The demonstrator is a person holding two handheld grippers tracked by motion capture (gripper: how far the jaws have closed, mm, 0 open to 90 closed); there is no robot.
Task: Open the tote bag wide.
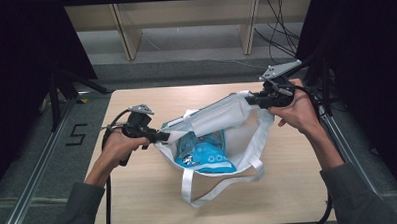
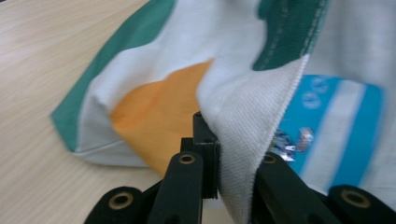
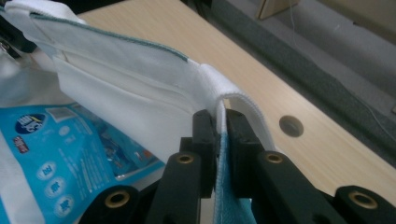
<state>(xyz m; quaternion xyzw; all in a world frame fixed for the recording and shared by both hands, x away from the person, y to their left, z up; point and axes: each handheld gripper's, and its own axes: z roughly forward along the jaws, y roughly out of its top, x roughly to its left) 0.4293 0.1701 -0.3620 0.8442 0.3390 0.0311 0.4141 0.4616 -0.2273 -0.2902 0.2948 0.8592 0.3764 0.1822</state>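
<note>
A white fabric bag (image 1: 222, 118) with green trim and an orange patch (image 2: 159, 116) lies open on the wooden table (image 1: 139, 194), its rim stretched between both hands. A blue snack packet (image 1: 205, 154) lies inside it, seen as the blue packet (image 3: 51, 158) in the right gripper view. My left gripper (image 1: 162, 136) is shut on the bag's near-left rim (image 2: 233, 154). My right gripper (image 1: 251, 97) is shut on the far-right rim (image 3: 222, 116), held higher. A white handle strap (image 1: 209, 189) trails toward the front edge.
A round hole (image 3: 291, 126) sits in the tabletop near the right edge. Metal rails (image 1: 38, 162) run along both sides of the table. Wooden shelf legs (image 1: 126, 39) and cables (image 1: 279, 34) stand beyond the far edge.
</note>
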